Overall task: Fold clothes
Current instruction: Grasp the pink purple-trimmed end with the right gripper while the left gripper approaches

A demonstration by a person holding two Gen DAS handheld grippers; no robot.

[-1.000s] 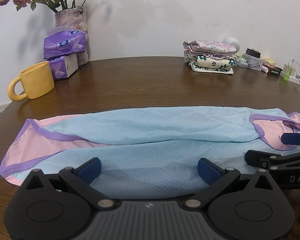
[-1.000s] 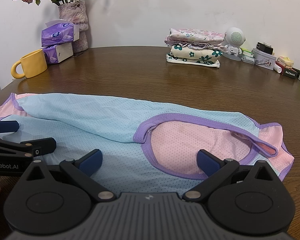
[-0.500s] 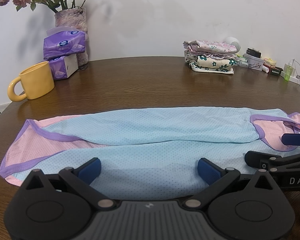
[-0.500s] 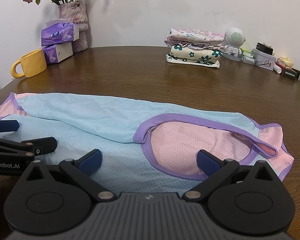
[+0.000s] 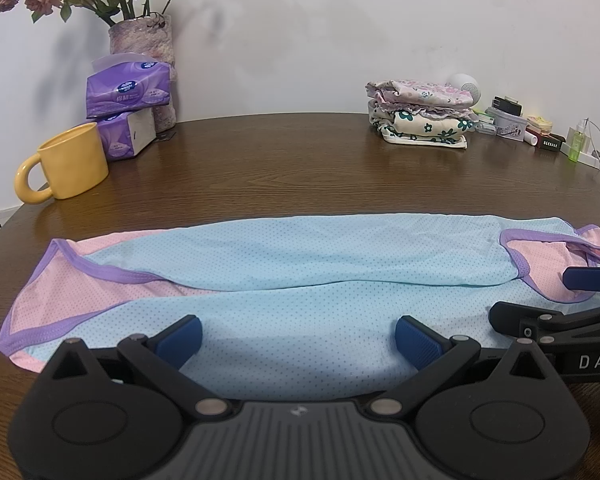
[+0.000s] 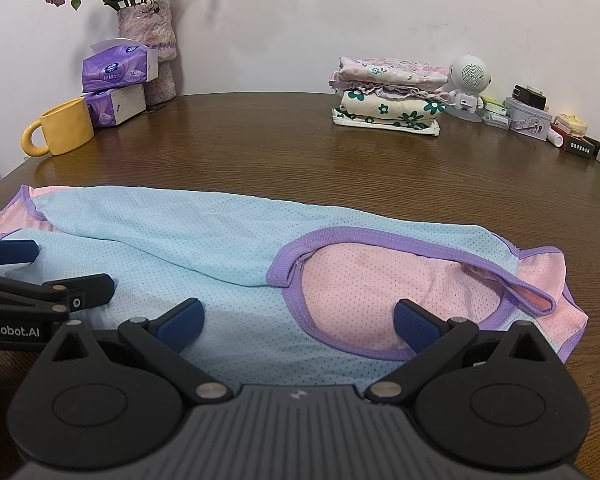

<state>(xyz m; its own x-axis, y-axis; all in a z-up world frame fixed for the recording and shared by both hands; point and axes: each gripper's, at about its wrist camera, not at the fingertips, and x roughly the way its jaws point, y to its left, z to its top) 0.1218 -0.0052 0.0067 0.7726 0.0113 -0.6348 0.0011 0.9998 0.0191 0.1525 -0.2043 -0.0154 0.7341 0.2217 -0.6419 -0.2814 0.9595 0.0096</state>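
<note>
Wooden table [image 5: 300, 168], flat garment [image 5: 284, 256], spread tongs [image 5: 298, 338].

Left gripper [image 5: 298, 338], jaws spread wide, hovers over the blue mesh garment [image 5: 300, 264] on the table [image 5: 280, 160].

Bare table [image 5: 300, 160] between garment [image 5: 300, 256], mug [image 5: 72, 164] and folded stack [image 5: 420, 120].

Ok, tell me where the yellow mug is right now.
The yellow mug stands at the far left of the table in both views, beside the purple tissue packs and in front of the flower vase.
</note>
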